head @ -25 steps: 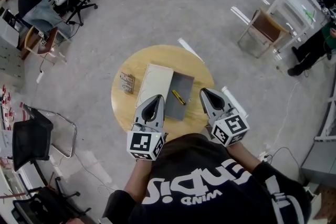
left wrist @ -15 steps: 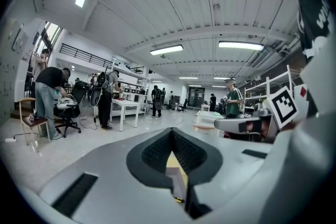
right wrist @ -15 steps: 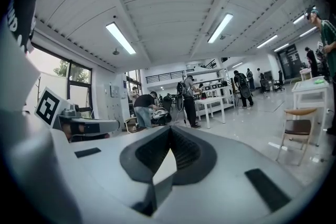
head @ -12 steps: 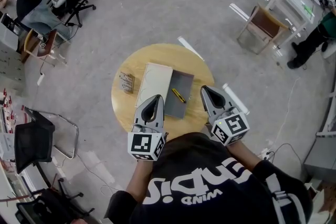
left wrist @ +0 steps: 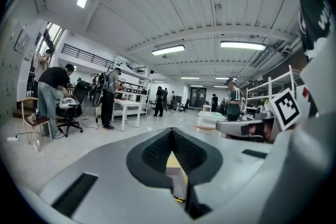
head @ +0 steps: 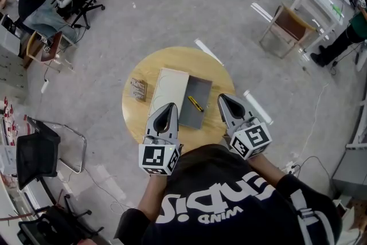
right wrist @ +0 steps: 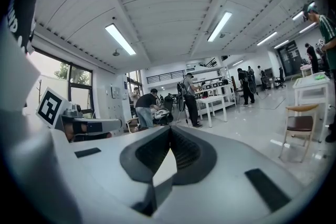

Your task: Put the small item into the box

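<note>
A small yellow item [head: 195, 104] lies on the flat grey box part [head: 198, 97] in the middle of the round wooden table [head: 178, 60]. A cream box part [head: 168, 90] lies against the grey one on its left. My left gripper [head: 170, 107] hovers over the table's near edge, just short of the cream part, with its jaws shut and nothing in them. My right gripper [head: 221, 98] sits to the right of the grey part, also shut and empty. Both gripper views look out level over the room, left gripper [left wrist: 171, 134] and right gripper [right wrist: 169, 131] with tips together.
A small patterned packet [head: 138, 89] lies on the table's left side. White strips [head: 207, 53] lie on the floor beside the table. Chairs [head: 285, 33] and a black stool [head: 34, 155] stand around, and people work at desks at the far left and right.
</note>
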Available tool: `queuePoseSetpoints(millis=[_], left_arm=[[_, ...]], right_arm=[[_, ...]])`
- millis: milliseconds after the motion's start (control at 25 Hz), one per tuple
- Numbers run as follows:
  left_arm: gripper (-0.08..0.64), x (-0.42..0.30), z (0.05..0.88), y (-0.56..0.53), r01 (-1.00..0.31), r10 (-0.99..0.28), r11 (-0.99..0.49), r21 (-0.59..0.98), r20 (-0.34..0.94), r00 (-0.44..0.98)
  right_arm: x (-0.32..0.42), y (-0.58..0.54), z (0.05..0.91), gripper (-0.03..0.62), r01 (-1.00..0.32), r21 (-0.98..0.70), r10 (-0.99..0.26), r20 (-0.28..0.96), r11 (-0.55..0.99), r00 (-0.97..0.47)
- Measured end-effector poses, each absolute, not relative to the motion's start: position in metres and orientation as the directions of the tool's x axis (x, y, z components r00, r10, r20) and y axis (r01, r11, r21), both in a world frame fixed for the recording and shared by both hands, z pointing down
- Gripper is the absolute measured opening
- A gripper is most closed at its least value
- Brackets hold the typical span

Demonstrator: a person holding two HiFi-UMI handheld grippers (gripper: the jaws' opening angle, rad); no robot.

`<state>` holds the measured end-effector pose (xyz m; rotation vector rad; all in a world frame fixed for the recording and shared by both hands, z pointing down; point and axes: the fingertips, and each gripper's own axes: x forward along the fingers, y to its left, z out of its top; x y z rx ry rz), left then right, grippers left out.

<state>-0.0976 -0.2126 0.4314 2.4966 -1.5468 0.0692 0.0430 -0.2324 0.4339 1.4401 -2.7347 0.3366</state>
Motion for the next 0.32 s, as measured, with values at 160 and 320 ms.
queuePoseSetpoints(millis=[160,320], left_arm=[[0.008,-0.0967,0.4306,-0.2132,-0.891,-0.882,-0.429,0.151,0.144,0.449],[0.008,-0.0958,0.4307,-0.2148,-0.891,-0.882,-0.427,0.156,0.146,0.449]], right_arm=[[0.0425,-0.2322,0.4342,0.003,-0.814,-0.180,-0.807,0.130,0.552,-0.576],[0.0431,-0.2340,0.4345,0.003,-0.813,-0.181,-0.806,0.132,0.553,-0.577]])
